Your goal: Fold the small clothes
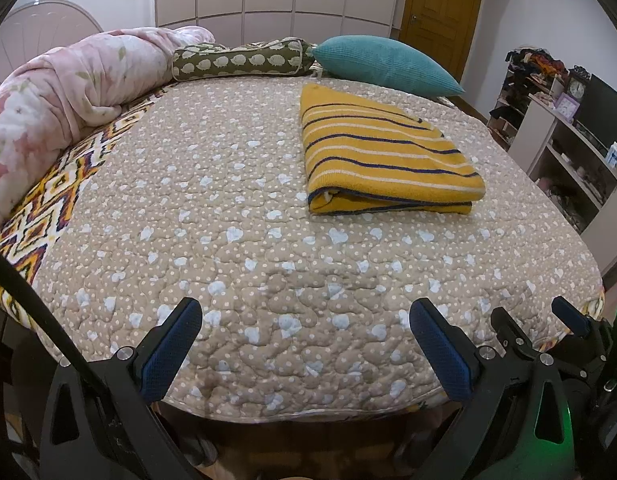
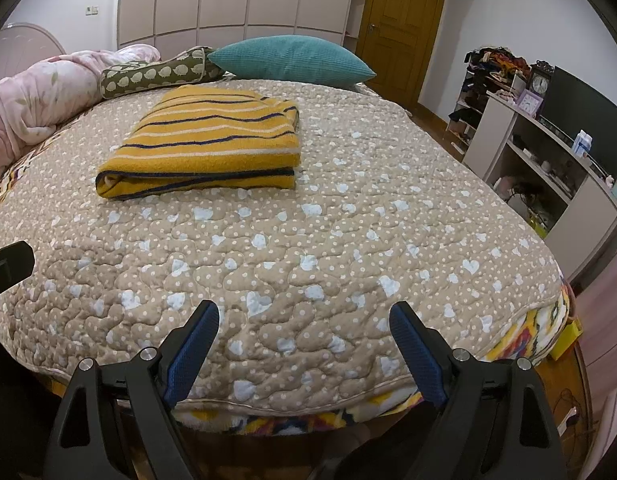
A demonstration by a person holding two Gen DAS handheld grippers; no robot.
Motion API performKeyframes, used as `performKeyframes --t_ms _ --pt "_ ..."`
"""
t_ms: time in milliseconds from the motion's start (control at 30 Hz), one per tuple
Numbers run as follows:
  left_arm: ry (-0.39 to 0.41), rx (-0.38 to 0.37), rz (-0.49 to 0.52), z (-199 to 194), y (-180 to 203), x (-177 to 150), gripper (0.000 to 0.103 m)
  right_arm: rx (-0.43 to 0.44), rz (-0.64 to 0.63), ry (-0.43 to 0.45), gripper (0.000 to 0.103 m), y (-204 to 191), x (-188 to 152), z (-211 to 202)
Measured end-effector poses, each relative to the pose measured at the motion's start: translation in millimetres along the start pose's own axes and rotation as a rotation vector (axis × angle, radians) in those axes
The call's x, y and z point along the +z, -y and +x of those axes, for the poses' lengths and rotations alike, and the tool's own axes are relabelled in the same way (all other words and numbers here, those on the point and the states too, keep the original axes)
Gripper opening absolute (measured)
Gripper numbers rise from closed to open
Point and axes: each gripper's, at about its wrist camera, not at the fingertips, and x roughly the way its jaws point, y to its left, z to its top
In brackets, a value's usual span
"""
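A yellow garment with dark blue and white stripes (image 1: 384, 152) lies folded into a flat rectangle on the beige quilted bedspread (image 1: 228, 220), toward the far side; it also shows in the right wrist view (image 2: 212, 144). My left gripper (image 1: 306, 312) is open and empty, held over the near edge of the bed, well short of the garment. My right gripper (image 2: 304, 316) is open and empty, also at the near edge; it appears at the right of the left wrist view (image 1: 540, 312). Part of the left gripper shows at the left edge of the right wrist view (image 2: 8, 268).
A teal pillow (image 1: 384, 66), an olive patterned bolster (image 1: 240, 60) and a rolled pink duvet (image 1: 68, 92) line the far and left sides. A shelf unit (image 2: 548, 168) with a clock and a dark screen stands right of the bed. A wooden door (image 2: 404, 20) is behind.
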Motion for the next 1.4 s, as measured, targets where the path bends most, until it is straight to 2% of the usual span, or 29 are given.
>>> performKeyframes --t_ms 900,1400 --pt "0.055 0.071 0.025 -11.4 2.5 0.6 0.103 0.01 -0.009 -0.027 0.091 -2.3 -3.2 7.7" --pt "0.075 0.086 0.058 -15.5 6.5 0.4 0.103 0.015 0.001 -0.035 0.091 -0.7 -5.6 10.4"
